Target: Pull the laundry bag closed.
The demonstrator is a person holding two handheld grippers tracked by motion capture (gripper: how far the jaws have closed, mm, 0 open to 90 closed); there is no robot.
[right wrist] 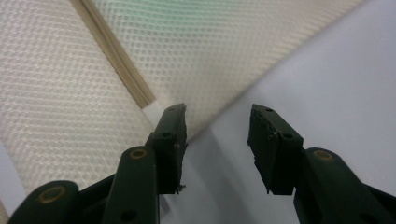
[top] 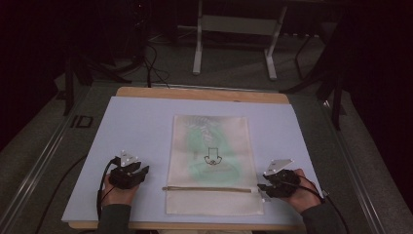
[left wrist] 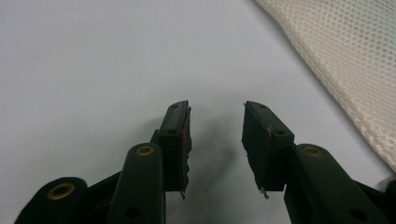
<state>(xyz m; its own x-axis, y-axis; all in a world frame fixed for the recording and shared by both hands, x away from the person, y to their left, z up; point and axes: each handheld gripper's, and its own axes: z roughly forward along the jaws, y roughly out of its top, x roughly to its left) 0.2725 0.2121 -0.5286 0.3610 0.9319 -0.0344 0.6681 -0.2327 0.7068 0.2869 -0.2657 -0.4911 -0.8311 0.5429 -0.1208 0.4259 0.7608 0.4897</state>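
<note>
Mesh pouch [top: 210, 163] lies flat at the middle of the pale tabletop [top: 136, 126], its zipper [top: 209, 189] running across the near end. Left gripper [top: 136, 171] rests well left of it, jaws spread over bare tabletop. Right gripper [top: 261, 185] sits at the pouch's near right edge by the zipper's end, jaws spread and pinching nothing.

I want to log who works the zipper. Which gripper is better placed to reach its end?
Probably the right gripper: its open jaws sit beside the zipper end at the mesh bag edge. The left gripper is farther off.
</note>
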